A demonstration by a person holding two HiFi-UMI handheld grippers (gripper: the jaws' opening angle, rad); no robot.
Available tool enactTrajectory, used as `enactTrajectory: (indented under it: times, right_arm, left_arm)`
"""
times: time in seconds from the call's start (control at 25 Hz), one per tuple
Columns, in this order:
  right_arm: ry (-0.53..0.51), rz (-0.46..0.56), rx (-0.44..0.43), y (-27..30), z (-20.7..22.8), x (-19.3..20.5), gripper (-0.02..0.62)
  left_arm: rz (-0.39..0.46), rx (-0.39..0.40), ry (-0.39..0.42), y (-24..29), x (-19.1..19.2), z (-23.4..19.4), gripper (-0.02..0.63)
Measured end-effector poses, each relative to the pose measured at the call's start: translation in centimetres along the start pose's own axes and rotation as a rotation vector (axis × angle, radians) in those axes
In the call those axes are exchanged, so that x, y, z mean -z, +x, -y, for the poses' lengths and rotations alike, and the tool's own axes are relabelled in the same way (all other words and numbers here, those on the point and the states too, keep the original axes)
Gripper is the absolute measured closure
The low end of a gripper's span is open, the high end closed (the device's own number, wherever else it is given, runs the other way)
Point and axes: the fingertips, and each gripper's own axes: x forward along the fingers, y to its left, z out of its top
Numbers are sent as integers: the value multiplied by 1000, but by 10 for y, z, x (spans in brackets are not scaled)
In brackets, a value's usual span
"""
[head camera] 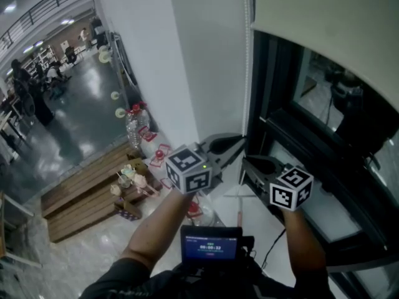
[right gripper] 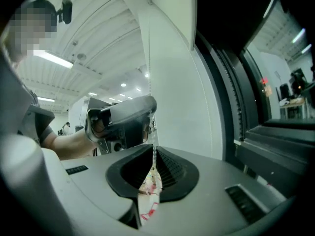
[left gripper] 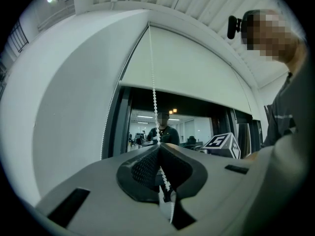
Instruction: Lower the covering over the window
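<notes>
From your head view, the cream roller blind (head camera: pixel 324 11) hangs part-way down the dark window frame (head camera: pixel 274 114), with glass bare below its bottom edge. Its white bead chain (head camera: pixel 247 61) drops along the edge of the white wall (head camera: pixel 199 55), just left of the frame. You hold your left gripper (head camera: pixel 240 141) and right gripper (head camera: pixel 245 161) close together at the chain, the left one slightly higher, both reaching in roughly level. A small lit screen (head camera: pixel 211 245) sits at your chest below them. In the left gripper view, the jaws are clenched on the bead chain, which runs straight up from the tips to the top of the blind; the right gripper's marker cube shows just to the side. In the right gripper view, the jaws stand slightly parted with the chain running down through the narrow gap, not pinched, and the left gripper sits just above and beside them.
</notes>
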Motion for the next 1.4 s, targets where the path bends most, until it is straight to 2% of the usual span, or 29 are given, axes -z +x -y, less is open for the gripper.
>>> enactTrajectory:
  times: [0.08, 0.16, 0.24, 0.36, 0.52, 0.64, 0.68, 0.84, 1.04, 1.4]
  right_arm:
    - [-38, 11, 43, -10, 7, -9, 554]
    - [-50, 77, 59, -22, 12, -32, 530]
    - [-77, 153, 58, -30, 9, -67, 503]
    - [-145, 225, 46, -34, -4, -114, 497]
    - [-199, 243, 28, -23, -17, -147, 497]
    - [-210, 212, 6, -11, -22, -150, 505]
    - [-204, 206, -5, -8, -23, -148, 545]
    - [-154, 225, -39, -7, -26, -144, 591]
    - [-142, 228, -43, -6, -28, -140, 592]
    - [-73, 170, -38, 3, -14, -95, 592]
  left_arm:
    - [-9, -5, 12, -1, 1, -1, 598]
    - [-10, -6, 13, -1, 1, -1, 598]
    - [-9, -4, 11, -1, 1, 1, 598]
    - [-7, 9, 13, 2, 1, 7, 598]
    - [1, 20, 2, 1, 2, 14, 598]
    - [2, 18, -2, -3, 1, 15, 598]
    - [1, 17, 0, -3, 1, 16, 598]
    - [0, 9, 3, -4, 1, 17, 598]
    - [-7, 2, 6, -6, 5, 18, 598]
    - [-91, -9, -42, -5, 53, 14, 598]
